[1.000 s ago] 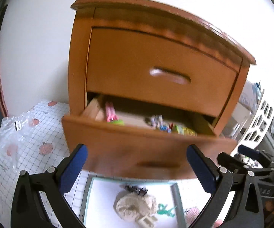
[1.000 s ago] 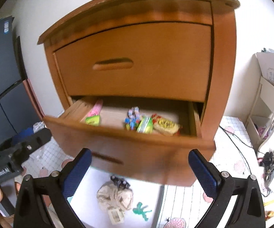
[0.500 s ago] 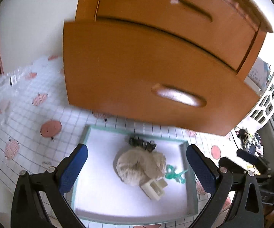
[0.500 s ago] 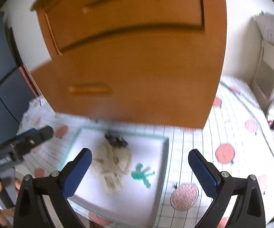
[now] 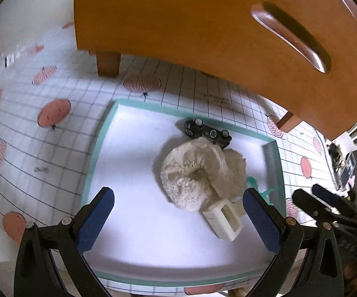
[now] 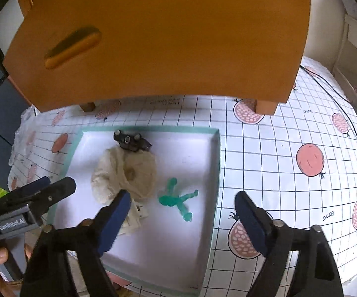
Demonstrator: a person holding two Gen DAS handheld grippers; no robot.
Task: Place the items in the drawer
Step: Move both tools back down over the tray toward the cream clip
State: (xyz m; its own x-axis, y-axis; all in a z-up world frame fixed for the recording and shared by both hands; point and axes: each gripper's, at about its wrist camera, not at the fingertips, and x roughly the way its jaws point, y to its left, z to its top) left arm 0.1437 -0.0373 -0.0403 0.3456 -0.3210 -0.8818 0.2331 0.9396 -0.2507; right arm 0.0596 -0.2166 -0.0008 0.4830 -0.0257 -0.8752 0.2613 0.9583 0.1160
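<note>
A teal-rimmed white tray [image 5: 96, 148] [image 6: 216, 163] lies on the table below the pulled-out wooden drawer front [image 5: 203, 24] [image 6: 166, 37]. It holds a cream lace cloth bundle [image 5: 198, 173] [image 6: 126, 175], a black toy car [image 5: 206, 132] [image 6: 131, 142], a white plastic box [image 5: 224, 219] [image 6: 138, 212] and a green figure [image 6: 176, 198]. My left gripper [image 5: 178, 205] hangs open over the cloth and box. My right gripper [image 6: 183, 205] is above the green figure. Its jaws are closing, and the pads touch nothing.
The table wears a grid cloth with red fruit prints [image 6: 309, 159]. Cabinet legs [image 5: 107, 63] [image 6: 265, 105] stand just behind the tray. A clear plastic bag [image 5: 5, 59] lies far left, a black cable [image 6: 339, 94] runs at the right, and a white shelf [image 6: 351, 57] stands beyond.
Both grippers have sunk and tipped downward, from facing the open drawer's inside to hanging over the tray. The drawer's contents have left view. The right jaws stand narrower.
</note>
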